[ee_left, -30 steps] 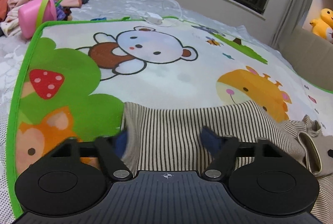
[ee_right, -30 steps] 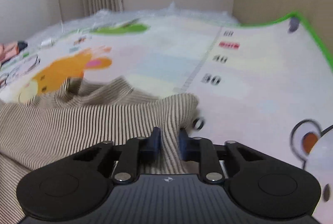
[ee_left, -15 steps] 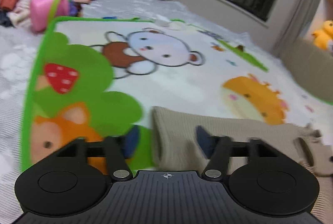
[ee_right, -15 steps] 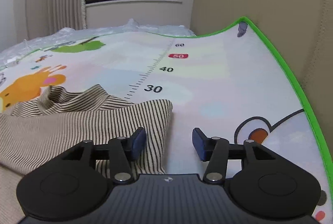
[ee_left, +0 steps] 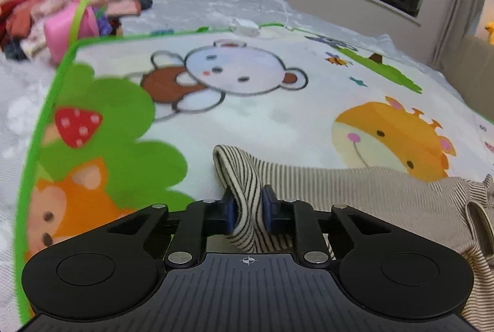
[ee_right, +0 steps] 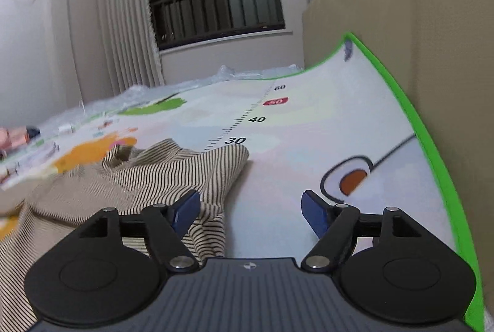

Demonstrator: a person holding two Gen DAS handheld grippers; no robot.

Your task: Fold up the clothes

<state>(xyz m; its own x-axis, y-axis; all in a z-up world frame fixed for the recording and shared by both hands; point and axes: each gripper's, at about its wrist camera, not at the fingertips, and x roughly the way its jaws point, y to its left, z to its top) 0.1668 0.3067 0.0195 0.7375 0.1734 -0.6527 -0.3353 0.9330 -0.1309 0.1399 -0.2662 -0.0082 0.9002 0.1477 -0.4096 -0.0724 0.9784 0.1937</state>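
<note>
A beige garment with thin dark stripes [ee_left: 370,193] lies on a cartoon play mat [ee_left: 262,103]. My left gripper [ee_left: 247,210] is shut on the garment's left edge, a fold of striped cloth pinched between its blue pads. In the right wrist view the same garment [ee_right: 148,177] lies crumpled to the left, with its corner near the "30" mark. My right gripper [ee_right: 250,213] is open wide and empty; its left fingertip [ee_right: 186,207] rests over the cloth edge and its right one stands above bare mat [ee_right: 308,128].
A heap of pink and red clothes with a pink bag [ee_left: 61,14] lies at the mat's far left corner. A beige upholstered wall [ee_right: 432,23] rises along the mat's right green border. A white charger with cable [ee_left: 245,25] lies at the far edge.
My left gripper went from open to shut on the garment's left edge. My right gripper let go of the right corner, opened wide, and the cloth dropped onto the mat.
</note>
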